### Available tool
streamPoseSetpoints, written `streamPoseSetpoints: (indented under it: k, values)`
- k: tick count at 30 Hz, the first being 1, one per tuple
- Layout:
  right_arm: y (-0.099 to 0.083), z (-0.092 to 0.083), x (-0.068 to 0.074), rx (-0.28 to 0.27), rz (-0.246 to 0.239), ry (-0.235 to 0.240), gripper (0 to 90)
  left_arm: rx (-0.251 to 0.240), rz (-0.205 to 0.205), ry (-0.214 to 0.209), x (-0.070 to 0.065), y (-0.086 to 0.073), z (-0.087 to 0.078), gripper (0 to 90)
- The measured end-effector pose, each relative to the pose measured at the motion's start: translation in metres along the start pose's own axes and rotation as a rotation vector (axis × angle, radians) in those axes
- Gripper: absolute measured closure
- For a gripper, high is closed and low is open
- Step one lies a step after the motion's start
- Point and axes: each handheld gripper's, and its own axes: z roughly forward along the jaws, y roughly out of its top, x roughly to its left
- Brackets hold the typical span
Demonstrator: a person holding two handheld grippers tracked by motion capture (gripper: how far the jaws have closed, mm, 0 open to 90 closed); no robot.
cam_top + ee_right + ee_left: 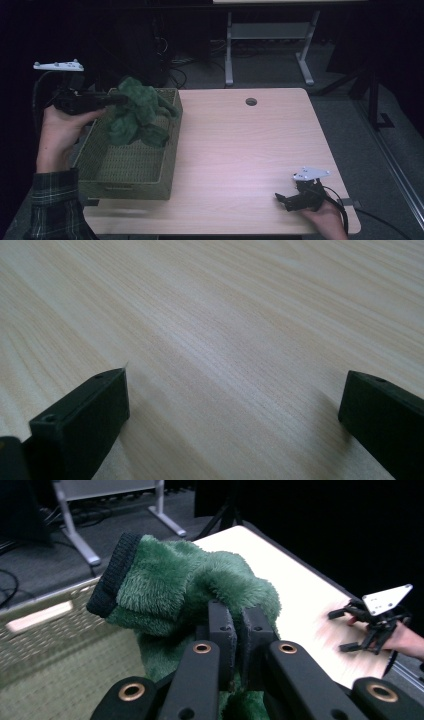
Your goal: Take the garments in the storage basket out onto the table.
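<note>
Green fleece garment (137,112) hung above wicker basket (125,172), pinched in left tool (239,630). Right tool (290,199) lay spread, idle on worktop (240,150). Advice: lift until trailing fabric cleared basket rim; keep pinch firm.

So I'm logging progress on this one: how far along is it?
Done: the left gripper is shut on the green fleece garment and holds it above the woven basket. In hand: the lift. Left: the garment has not reached the table; the right gripper rests open there.
</note>
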Motion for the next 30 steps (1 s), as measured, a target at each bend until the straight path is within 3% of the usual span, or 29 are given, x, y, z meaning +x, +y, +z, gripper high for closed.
streamPoseSetpoints:
  k: [9, 15, 30]
  values:
    - [0.0, 0.0, 0.0, 0.0, -0.001, 0.0, 0.0, 0.006, 0.034, -0.051, -0.019, 0.01, 0.026, 86.2]
    - [0.0, 0.0, 0.0, 0.003, 0.006, 0.001, 0.0, 0.022, 0.066, -0.091, -0.04, 0.017, 0.057, 86.1]
    - [0.0, 0.0, 0.001, 0.004, 0.009, 0.002, 0.0, 0.044, 0.103, -0.188, -0.083, 0.017, 0.115, 86.1]
